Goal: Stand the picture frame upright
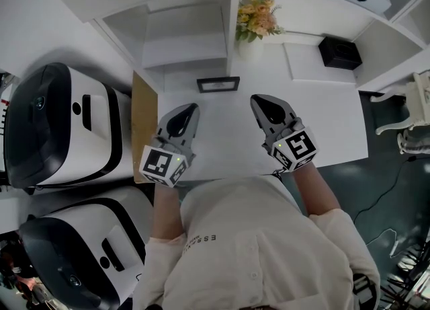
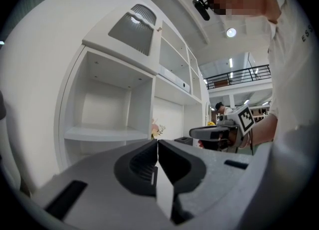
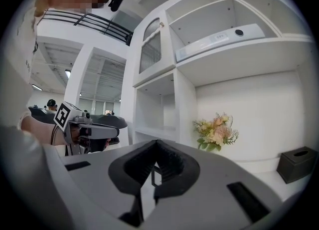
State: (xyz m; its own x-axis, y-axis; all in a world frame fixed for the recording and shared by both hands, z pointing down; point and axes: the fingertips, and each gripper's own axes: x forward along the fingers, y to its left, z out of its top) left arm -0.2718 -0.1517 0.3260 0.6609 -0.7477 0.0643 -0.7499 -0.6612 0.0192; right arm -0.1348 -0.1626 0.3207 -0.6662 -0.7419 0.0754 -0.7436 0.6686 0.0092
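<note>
Left claw (image 1: 193, 108) and right claw (image 1: 257, 100): both closed, empty, level over the white counter (image 1: 336, 124), side by side. Picture frame (image 1: 218, 85) just beyond, between them, apparently upright. Flowers (image 1: 256, 16) farther back.

Likely a lab hall: white shelving (image 1: 185, 50), bulky white machines (image 1: 67, 127).

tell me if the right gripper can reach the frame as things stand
Probably yes: the right gripper sits near the frame, with only bare desk between them. Its jaws are shut, so they must open first.
</note>
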